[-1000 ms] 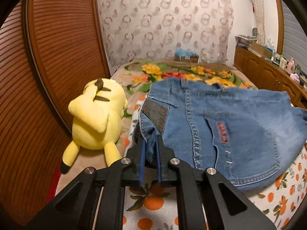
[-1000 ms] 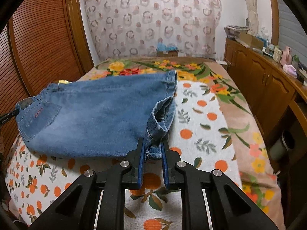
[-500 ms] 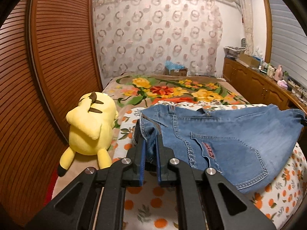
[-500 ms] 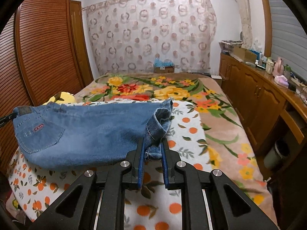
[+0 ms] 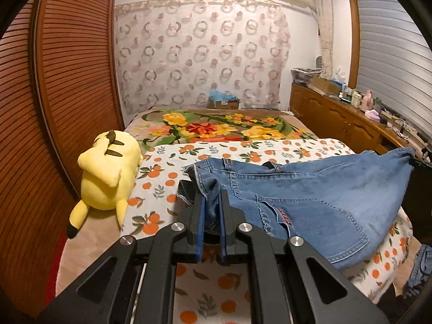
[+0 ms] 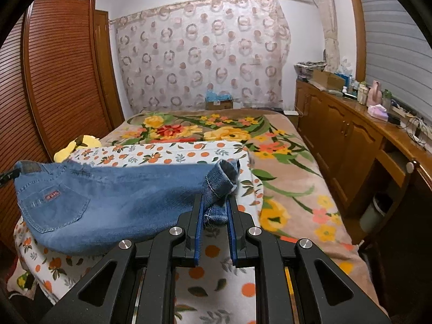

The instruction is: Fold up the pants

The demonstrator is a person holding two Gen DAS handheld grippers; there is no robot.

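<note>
We are holding the faded blue denim pants stretched above the orange-print bedsheet: left gripper is clamping the waistband corner, right gripper is pinching the bunched leg hems. Heavy, limp denim is sagging between; thick seams are giving the surest hold.

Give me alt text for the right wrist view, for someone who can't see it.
The right tool is shut on a cuffed hem of the blue jeans, which stretch leftward, lifted over an orange-print sheet on a bed. A floral blanket covers the bed beyond, with a wooden wardrobe on the left and wooden cabinets on the right.
</note>
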